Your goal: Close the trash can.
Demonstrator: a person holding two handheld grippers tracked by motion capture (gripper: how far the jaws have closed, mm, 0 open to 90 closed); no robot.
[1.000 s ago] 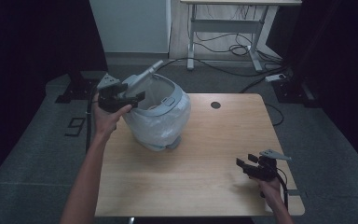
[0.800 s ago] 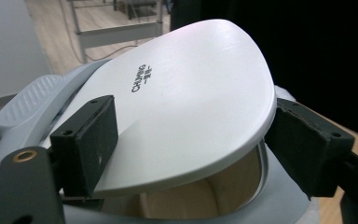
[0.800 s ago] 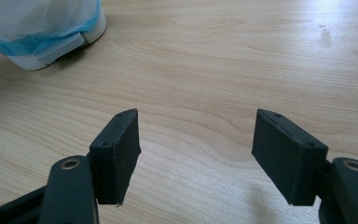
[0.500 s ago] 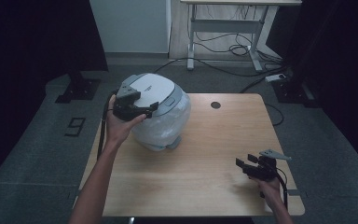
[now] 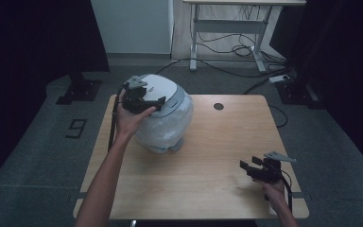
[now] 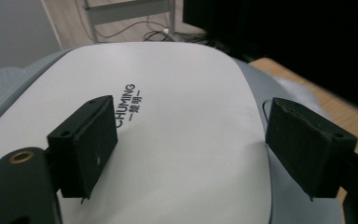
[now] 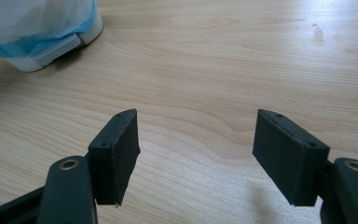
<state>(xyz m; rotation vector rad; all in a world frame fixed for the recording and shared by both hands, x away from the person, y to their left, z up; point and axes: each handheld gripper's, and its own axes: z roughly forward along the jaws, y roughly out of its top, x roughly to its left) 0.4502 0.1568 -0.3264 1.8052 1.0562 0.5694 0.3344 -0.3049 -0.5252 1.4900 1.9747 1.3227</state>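
Note:
A small bin stands on the back left of the wooden table [image 5: 208,179]. Its body [image 5: 168,127] is wrapped in a clear plastic bag. Its white lid [image 5: 163,90] lies down flat. My left gripper [image 5: 153,101] is over the left part of that lid. In the left gripper view its jaws [image 6: 191,144] stand wide apart just above the lid [image 6: 177,93], which bears printed lettering, and nothing is gripped. My right gripper [image 5: 249,163] rests low at the near right of the table, open and empty [image 7: 196,149]. The bin's base [image 7: 51,46] lies far ahead of it.
A round cable hole [image 5: 218,106] sits in the table's far edge area. Behind the table the floor holds a desk frame with cables [image 5: 227,28] and a power strip [image 5: 283,79]. A "9" marker [image 5: 77,127] lies on the floor at left.
The bin's lid, raised a second ago, has come down flat. My left gripper moved from the bin's left rim rightward onto the lid. The right gripper has kept still.

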